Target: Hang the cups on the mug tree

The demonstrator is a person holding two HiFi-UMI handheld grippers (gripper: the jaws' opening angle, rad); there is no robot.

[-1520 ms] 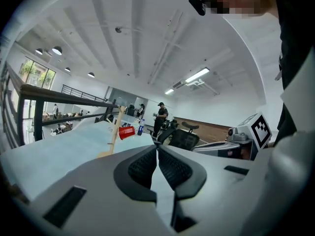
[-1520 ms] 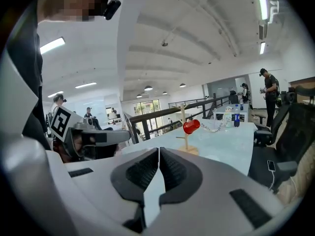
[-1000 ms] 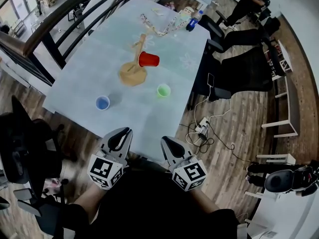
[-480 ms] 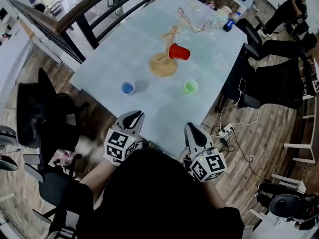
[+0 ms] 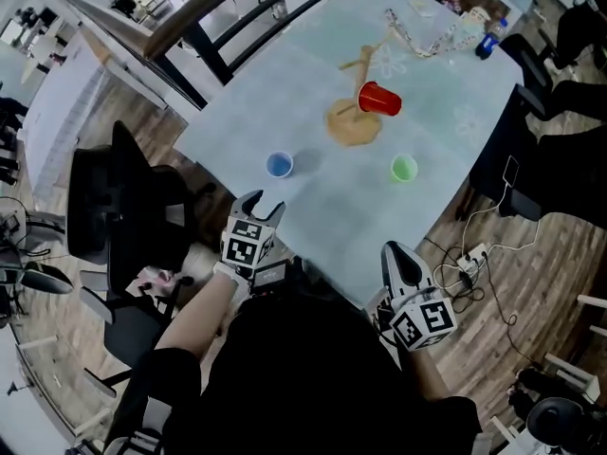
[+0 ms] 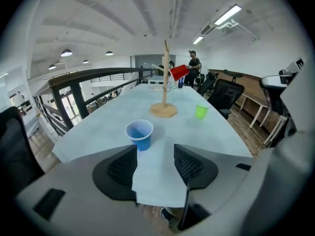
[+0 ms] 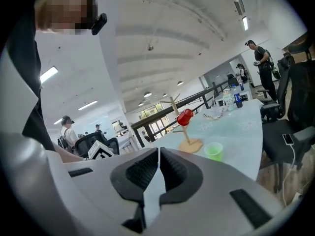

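Observation:
A wooden mug tree stands on the pale blue table, and a red cup hangs on one of its pegs. A blue cup and a green cup stand upright on the table. My left gripper is at the table's near edge, just short of the blue cup; its jaws have just been opening, nothing between them. My right gripper is shut and empty, off the table's near corner.
Black office chairs stand left of the table and along its right side. A chain-like clutter and a bottle lie at the table's far end. A power strip with cables lies on the wooden floor. People stand in the background.
The left gripper has moved forward and down to the table's near edge and opened. The head view has swung, so the table now sits further right and up.

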